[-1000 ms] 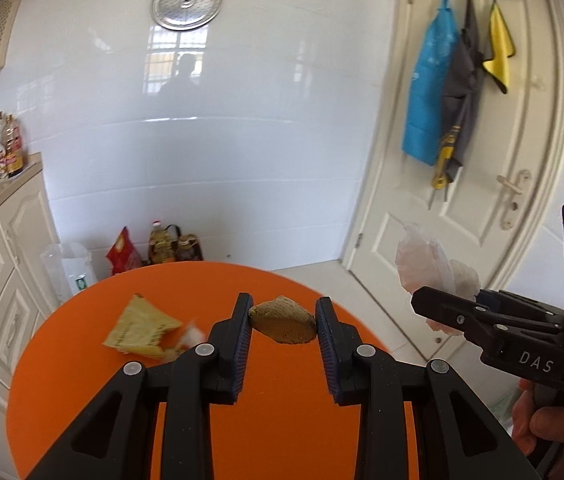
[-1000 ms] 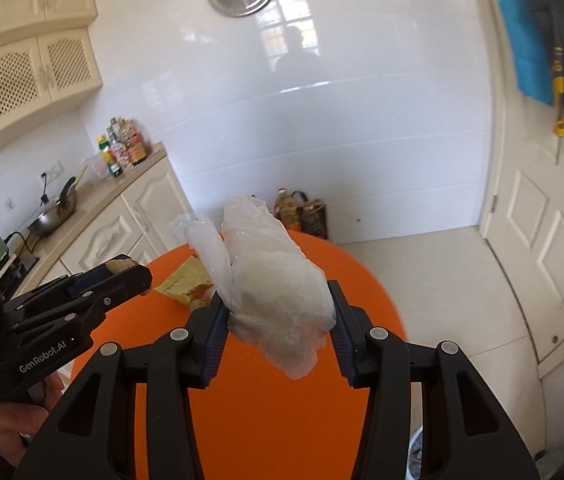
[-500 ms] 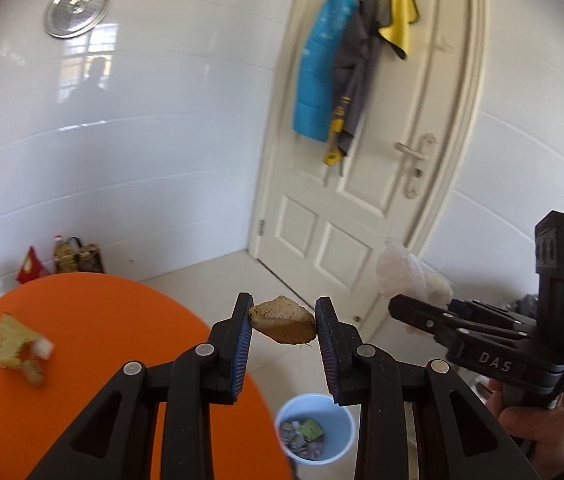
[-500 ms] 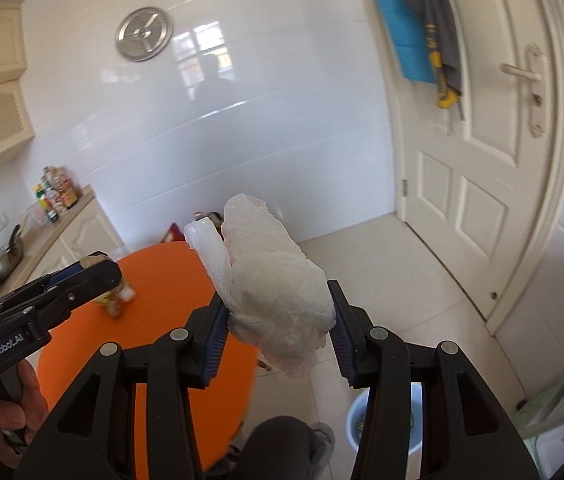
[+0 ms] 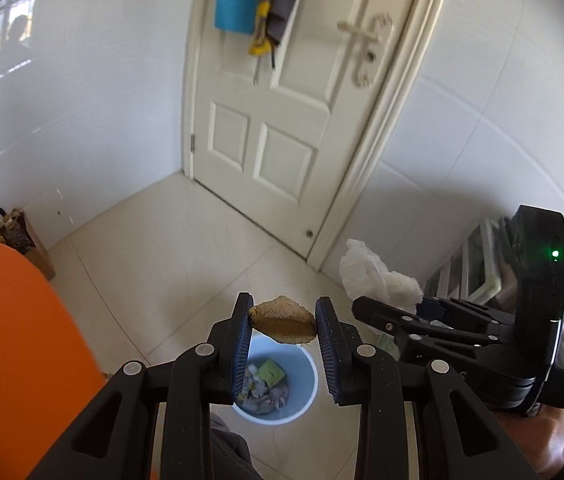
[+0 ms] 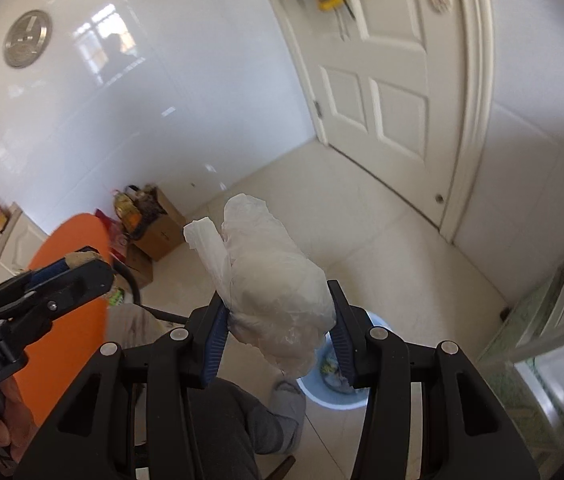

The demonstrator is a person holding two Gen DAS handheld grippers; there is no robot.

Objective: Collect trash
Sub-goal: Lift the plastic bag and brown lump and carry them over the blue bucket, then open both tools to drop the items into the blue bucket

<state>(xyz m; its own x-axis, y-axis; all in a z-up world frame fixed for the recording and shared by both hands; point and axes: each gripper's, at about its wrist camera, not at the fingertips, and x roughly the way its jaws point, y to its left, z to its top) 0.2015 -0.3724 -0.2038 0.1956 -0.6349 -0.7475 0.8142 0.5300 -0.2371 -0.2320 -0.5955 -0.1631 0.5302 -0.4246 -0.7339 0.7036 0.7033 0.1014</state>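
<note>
Left gripper [image 5: 283,326] clamped on a brown food scrap [image 5: 283,325], held in the air above a light blue trash bin [image 5: 307,380] with wrappers inside, standing on the cream tiled floor [image 5: 186,248]. Right gripper [image 6: 278,322] pinches a crumpled white plastic bag [image 6: 278,280], also near over the bin, which shows partly behind its right finger. White tiled walls [image 5: 82,112], cream panelled door [image 5: 294,120] with clothes hanging on it, orange round table [image 5: 6,340] at left, cardboard box [image 6: 160,232] with bottles by the wall.
</note>
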